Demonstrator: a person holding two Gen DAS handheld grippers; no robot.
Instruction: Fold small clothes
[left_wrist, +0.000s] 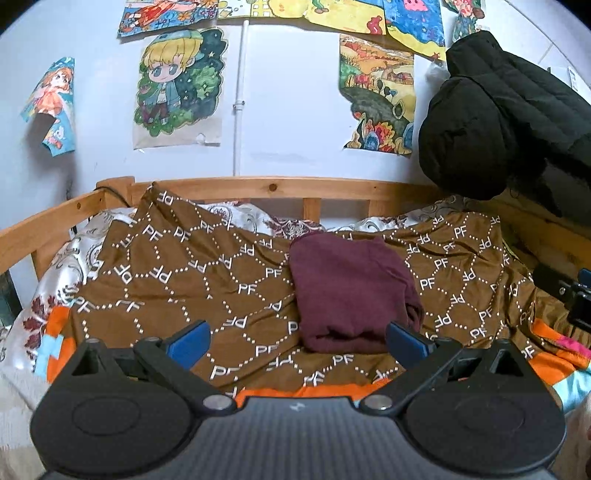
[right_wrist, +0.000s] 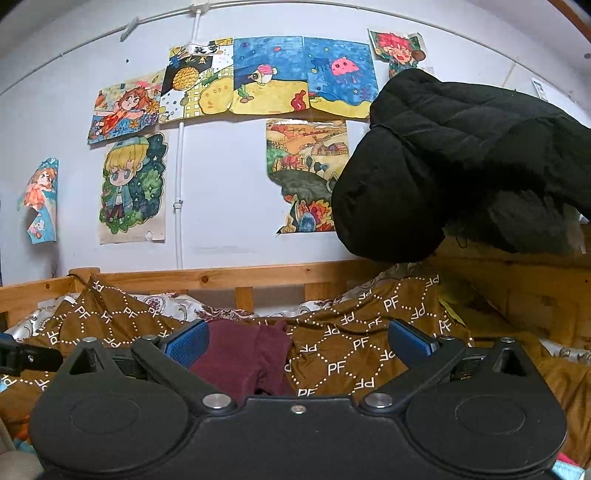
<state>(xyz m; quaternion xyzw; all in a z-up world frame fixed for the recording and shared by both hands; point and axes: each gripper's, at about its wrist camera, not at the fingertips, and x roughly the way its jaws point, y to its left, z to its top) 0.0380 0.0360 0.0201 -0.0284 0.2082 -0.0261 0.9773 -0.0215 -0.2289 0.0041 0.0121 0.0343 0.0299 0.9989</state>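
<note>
A small maroon garment (left_wrist: 351, 291) lies folded into a compact block on the brown PF-patterned blanket (left_wrist: 192, 273). My left gripper (left_wrist: 297, 341) hovers just in front of it, open, with nothing between its blue pads; the right pad sits near the garment's front right corner. In the right wrist view the same maroon garment (right_wrist: 240, 354) lies low and left of centre. My right gripper (right_wrist: 297, 341) is open and empty above the blanket (right_wrist: 351, 354), its left pad over the garment's near edge. The other gripper shows as a dark shape (right_wrist: 22, 356) at the left edge.
A wooden bed rail (left_wrist: 258, 186) runs behind the blanket, against a white wall with drawings (left_wrist: 177, 85). A black puffy jacket (left_wrist: 509, 118) hangs at the right over a wooden frame. White patterned bedding (left_wrist: 236, 216) and an orange-and-blue cloth (left_wrist: 55, 339) border the blanket.
</note>
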